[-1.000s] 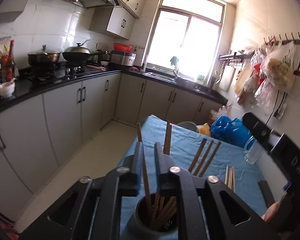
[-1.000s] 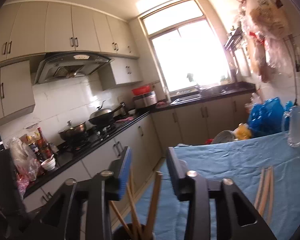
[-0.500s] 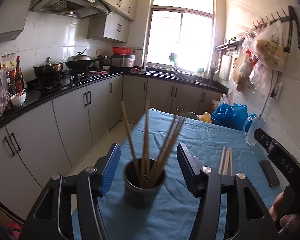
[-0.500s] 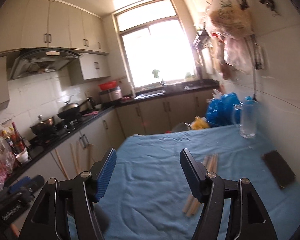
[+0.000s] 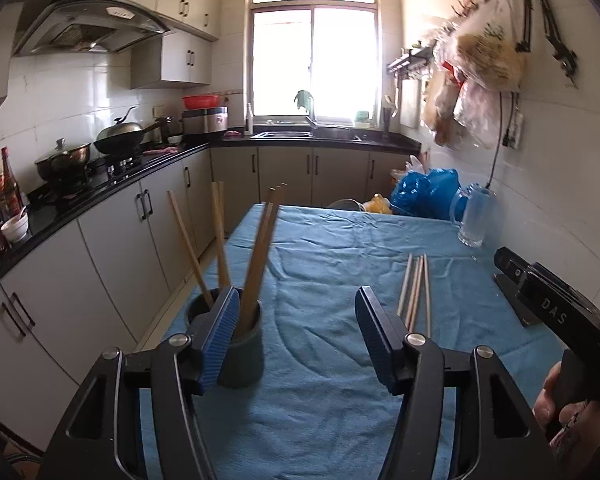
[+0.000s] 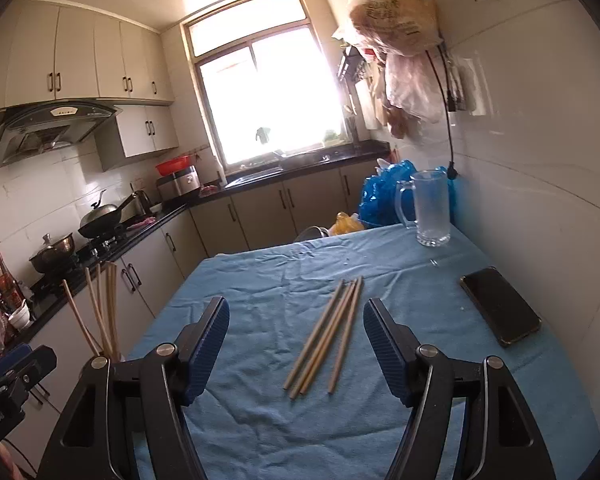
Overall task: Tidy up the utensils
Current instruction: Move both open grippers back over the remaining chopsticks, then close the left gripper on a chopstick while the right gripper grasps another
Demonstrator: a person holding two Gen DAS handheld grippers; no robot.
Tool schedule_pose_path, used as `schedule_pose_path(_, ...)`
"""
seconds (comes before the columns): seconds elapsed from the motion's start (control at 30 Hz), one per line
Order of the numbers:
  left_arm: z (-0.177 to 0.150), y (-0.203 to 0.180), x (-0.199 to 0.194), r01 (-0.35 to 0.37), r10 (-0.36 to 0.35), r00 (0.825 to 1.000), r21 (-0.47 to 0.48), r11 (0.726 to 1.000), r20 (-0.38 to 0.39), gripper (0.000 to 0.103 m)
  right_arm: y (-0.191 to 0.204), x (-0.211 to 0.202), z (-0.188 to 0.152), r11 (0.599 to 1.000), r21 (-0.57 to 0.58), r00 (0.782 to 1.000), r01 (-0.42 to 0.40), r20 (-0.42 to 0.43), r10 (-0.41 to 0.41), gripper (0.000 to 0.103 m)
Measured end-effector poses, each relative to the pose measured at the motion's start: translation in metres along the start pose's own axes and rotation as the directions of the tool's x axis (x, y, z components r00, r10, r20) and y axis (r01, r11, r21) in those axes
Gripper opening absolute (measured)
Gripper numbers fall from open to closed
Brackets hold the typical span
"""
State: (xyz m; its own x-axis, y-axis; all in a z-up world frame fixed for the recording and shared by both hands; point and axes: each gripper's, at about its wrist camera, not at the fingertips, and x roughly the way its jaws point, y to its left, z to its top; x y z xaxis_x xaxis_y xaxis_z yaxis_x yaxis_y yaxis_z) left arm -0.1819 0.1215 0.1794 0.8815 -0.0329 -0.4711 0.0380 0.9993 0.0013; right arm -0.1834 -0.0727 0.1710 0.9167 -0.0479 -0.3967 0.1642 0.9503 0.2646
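Observation:
A dark round holder [image 5: 242, 354] stands near the left edge of the blue-clothed table [image 5: 320, 400], with several wooden chopsticks [image 5: 260, 256] upright in it; they also show in the right wrist view [image 6: 100, 312]. Several loose chopsticks [image 6: 328, 336] lie together on the cloth, also in the left wrist view [image 5: 414, 292]. My left gripper [image 5: 298, 334] is open and empty, just right of the holder. My right gripper [image 6: 296, 346] is open and empty, above the near ends of the loose chopsticks.
A glass mug [image 6: 430, 210] stands at the table's far right corner by the wall. A black phone [image 6: 500, 310] lies on the right side. Blue bags [image 6: 384, 196] sit beyond the table. Kitchen cabinets [image 5: 112, 256] run along the left.
Both grippers opened and pulled back from the holder, leaving chopsticks in it. The right gripper swung right over the loose chopsticks. The left gripper shifted right of the holder.

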Motion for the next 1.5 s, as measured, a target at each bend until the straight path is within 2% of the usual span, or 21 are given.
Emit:
schedule_pose_path(0.27,-0.004,-0.024,0.020,0.040,-0.038,0.997,0.022,0.999,-0.065,0.060,-0.029,0.008,-0.008,0.999,0.030,0.999,0.033,-0.031,-0.032,0.076)
schedule_pose_path(0.43,-0.012,-0.050,0.048,0.111,-0.104,0.985,0.043,0.993,-0.138,0.060,-0.063,0.023,-0.015,0.995,0.060,0.993,0.085,-0.090,-0.079,0.076)
schedule_pose_path(0.57,-0.018,-0.076,0.088,0.168,-0.156,0.962,0.038,0.985,-0.225,0.060,-0.093,0.048,-0.021,0.992,0.070,0.979,0.102,-0.182,-0.088,0.076)
schedule_pose_path(0.67,-0.017,-0.091,0.124,0.211,-0.196,0.937,0.018,0.977,-0.290,0.059,-0.103,0.074,-0.025,0.996,0.058,0.961,0.064,-0.273,-0.045,0.076)
schedule_pose_path(0.73,-0.016,-0.100,0.153,0.222,-0.210,0.920,-0.001,0.975,-0.331,0.053,-0.105,0.095,-0.028,0.999,0.049,0.942,0.010,-0.337,0.007,0.067)
schedule_pose_path(0.87,-0.012,-0.112,0.208,0.211,-0.189,0.904,0.016,0.977,-0.384,0.047,-0.100,0.136,-0.034,0.996,0.044,0.894,-0.074,-0.440,0.085,0.045)
schedule_pose_path(0.9,-0.011,-0.114,0.223,0.204,-0.178,0.900,0.024,0.979,-0.398,0.045,-0.098,0.147,-0.035,0.995,0.043,0.881,-0.089,-0.462,0.098,0.043)
schedule_pose_path(0.97,-0.011,-0.114,0.247,0.206,-0.182,0.886,0.008,0.979,-0.427,0.039,-0.095,0.160,-0.036,0.994,0.037,0.869,-0.107,-0.482,0.111,0.043)
schedule_pose_path(1.07,-0.011,-0.112,0.275,0.240,-0.235,0.851,-0.050,0.969,-0.469,0.039,-0.087,0.174,-0.038,0.991,0.023,0.857,-0.131,-0.501,0.125,0.043)
schedule_pose_path(1.2,-0.014,-0.120,0.296,0.274,-0.265,0.829,-0.057,0.960,-0.492,0.039,-0.077,0.189,-0.044,0.991,-0.014,0.850,-0.133,-0.516,0.106,0.043)
schedule_pose_path(1.3,-0.016,-0.127,0.306,0.284,-0.263,0.821,-0.037,0.958,-0.507,0.038,-0.071,0.196,-0.051,0.992,-0.064,0.846,-0.111,-0.529,0.061,0.043)
schedule_pose_path(1.33,-0.017,-0.130,0.309,0.283,-0.254,0.820,-0.022,0.959,-0.513,0.034,-0.068,0.197,-0.052,0.991,-0.079,0.850,-0.108,-0.524,0.051,0.043)
schedule_pose_path(1.4,-0.017,-0.135,0.310,0.277,-0.226,0.833,0.027,0.961,-0.504,0.032,-0.061,0.197,-0.054,0.987,-0.132,0.856,-0.092,-0.517,0.011,0.043)
schedule_pose_path(1.43,-0.017,-0.138,0.311,0.277,-0.217,0.835,0.047,0.960,-0.505,0.031,-0.059,0.197,-0.054,0.986,-0.146,0.858,-0.085,-0.514,-0.003,0.042)
schedule_pose_path(1.5,-0.016,-0.142,0.313,0.280,-0.211,0.835,0.062,0.958,-0.508,0.022,-0.058,0.197,-0.054,0.985,-0.166,0.862,-0.056,-0.506,-0.037,0.036)
